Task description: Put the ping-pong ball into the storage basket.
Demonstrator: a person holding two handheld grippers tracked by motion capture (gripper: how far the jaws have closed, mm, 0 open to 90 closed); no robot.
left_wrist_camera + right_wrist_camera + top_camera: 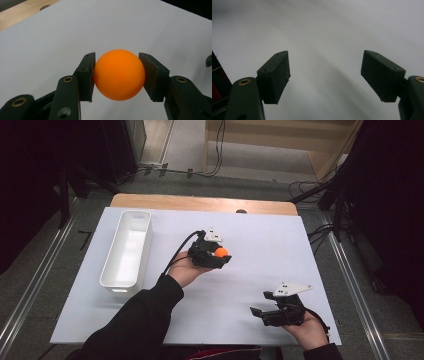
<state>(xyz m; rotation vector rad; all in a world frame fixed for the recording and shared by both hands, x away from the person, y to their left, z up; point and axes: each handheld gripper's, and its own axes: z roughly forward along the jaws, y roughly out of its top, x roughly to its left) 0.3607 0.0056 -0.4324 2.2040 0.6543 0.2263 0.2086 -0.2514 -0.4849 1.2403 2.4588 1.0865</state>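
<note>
Tongs on the left pinch an orange ball in the high view, held over the middle of the white counter, with a white bin lying well apart toward the far left. The right tongs sit near the counter's close right corner, spread wide with nothing between them.

From the left gripper view, the ball fills the gap of the left tongs, both pads pressed against its sides, the white surface behind it.

From the right gripper view, the right tongs stand apart over bare white counter.
</note>
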